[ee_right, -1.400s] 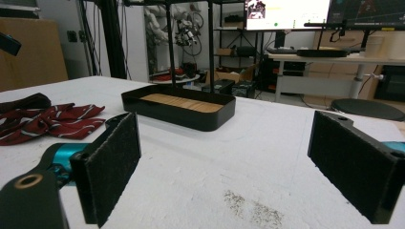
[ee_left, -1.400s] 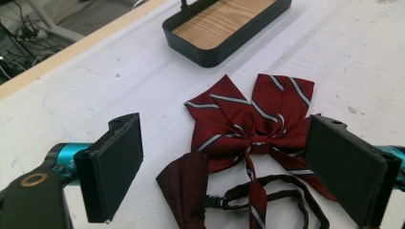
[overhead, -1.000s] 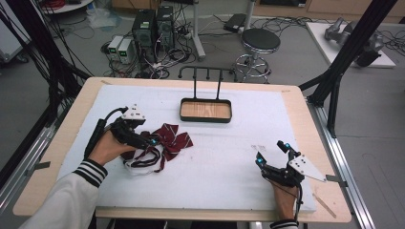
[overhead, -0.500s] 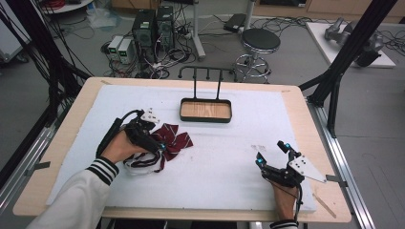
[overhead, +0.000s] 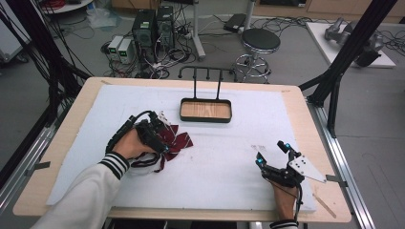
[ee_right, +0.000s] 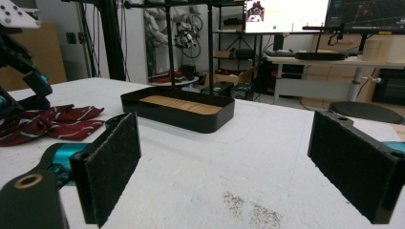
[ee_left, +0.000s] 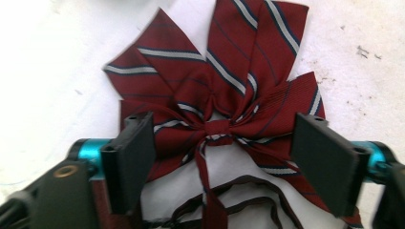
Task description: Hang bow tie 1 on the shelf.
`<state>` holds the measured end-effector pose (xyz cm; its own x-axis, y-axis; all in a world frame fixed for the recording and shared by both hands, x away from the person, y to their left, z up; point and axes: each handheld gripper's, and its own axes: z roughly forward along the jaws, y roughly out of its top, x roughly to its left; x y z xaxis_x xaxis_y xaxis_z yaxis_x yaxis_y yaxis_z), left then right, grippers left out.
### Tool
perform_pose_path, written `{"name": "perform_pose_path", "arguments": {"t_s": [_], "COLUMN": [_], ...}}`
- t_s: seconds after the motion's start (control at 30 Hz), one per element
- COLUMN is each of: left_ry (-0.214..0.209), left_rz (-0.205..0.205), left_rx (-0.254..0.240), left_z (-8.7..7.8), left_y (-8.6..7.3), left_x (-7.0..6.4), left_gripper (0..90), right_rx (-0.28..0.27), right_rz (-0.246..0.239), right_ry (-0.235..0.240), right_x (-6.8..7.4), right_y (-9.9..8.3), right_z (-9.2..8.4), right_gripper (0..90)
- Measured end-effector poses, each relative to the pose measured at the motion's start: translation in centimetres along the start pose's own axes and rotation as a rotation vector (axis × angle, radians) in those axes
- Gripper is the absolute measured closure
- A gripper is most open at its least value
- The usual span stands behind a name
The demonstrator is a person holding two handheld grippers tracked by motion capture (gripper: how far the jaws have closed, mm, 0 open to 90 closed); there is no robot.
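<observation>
- Bow tie (ee_left: 224,102): dark red cloth with white and navy stripes, knotted at the middle, lying flat on the white mat (overhead: 224,162). A thin dark strap trails from its knot toward the person. From the black tray (overhead: 206,110), it lies to the near left, apart from it.
- Left gripper (ee_left: 224,143): held in the person's left hand (overhead: 128,143), pointing down over the bow tie. Its jaws have just been closing, but a wide gap remains. The knot sits between the two pads (ee_left: 131,155), each pad over a wing of the bow; neither pad presses on the knot, and nothing is gripped. In the high view it sits at the near left of the tray, covering part of the cloth.
- Right gripper (overhead: 272,153): held in the right hand (overhead: 285,198), low over the mat, well to the near right of the tray. Jaws spread wide, with nothing between them; only bare mat lies ahead of the pads.
- Black tray: shallow, rounded corners, wooden floor inside, set toward the far middle of the mat. A black rack (overhead: 207,72) with upright posts rises from its far edge.
- White mat: covers most of the wooden table (overhead: 305,114) under the tray; a few dark specks mark it ahead of the right gripper.
</observation>
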<state>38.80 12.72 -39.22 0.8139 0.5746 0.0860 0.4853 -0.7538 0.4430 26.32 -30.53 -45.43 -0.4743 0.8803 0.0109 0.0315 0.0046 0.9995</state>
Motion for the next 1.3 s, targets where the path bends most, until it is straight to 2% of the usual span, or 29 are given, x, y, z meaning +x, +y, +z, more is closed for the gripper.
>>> {"name": "perform_pose_path", "arguments": {"t_s": [0.17,0.33,0.53,0.8,0.97,1.07,1.17,1.3], "left_ry": [-0.003,-0.02,-0.033,-0.036,-0.031,-0.031,-0.029,-0.006], "left_rz": [-0.034,-0.051,-0.034,-0.031,-0.048,-0.042,-0.055,-0.047], "left_rx": [0.049,0.059,0.076,0.109,0.12,0.129,0.132,0.146], "left_z": [0.7,1.1,1.3,1.7,2.1,2.2,2.1,2.0], "left_y": [0.1,0.2,0.5,0.7,0.8,0.8,0.8,0.9], "left_x": [0.1,0.6,0.3,0.4,0.3,0.4,0.4,0.1], "left_gripper": [29.6,34.2,38.2,41.3,45.5,49.9,54.7,64.1], "right_rx": [0.001,-0.002,-0.001,0.002,0.001,0.002,0.002,0.003], "right_rz": [0.0,-0.005,-0.006,-0.001,-0.002,-0.002,-0.002,-0.004], "right_ry": [0.004,0.003,0.002,-0.001,0.0,0.0,-0.001,-0.002], "right_x": [0.0,0.0,0.0,0.1,0.1,0.1,0.1,0.1], "right_y": [0.0,0.0,0.0,0.0,0.0,0.0,0.0,0.0], "right_z": [0.0,0.0,0.0,0.0,0.0,0.0,0.0,0.0], "right_gripper": [10.3,10.3,10.3,10.3,10.2,10.3,10.3,10.3]}}
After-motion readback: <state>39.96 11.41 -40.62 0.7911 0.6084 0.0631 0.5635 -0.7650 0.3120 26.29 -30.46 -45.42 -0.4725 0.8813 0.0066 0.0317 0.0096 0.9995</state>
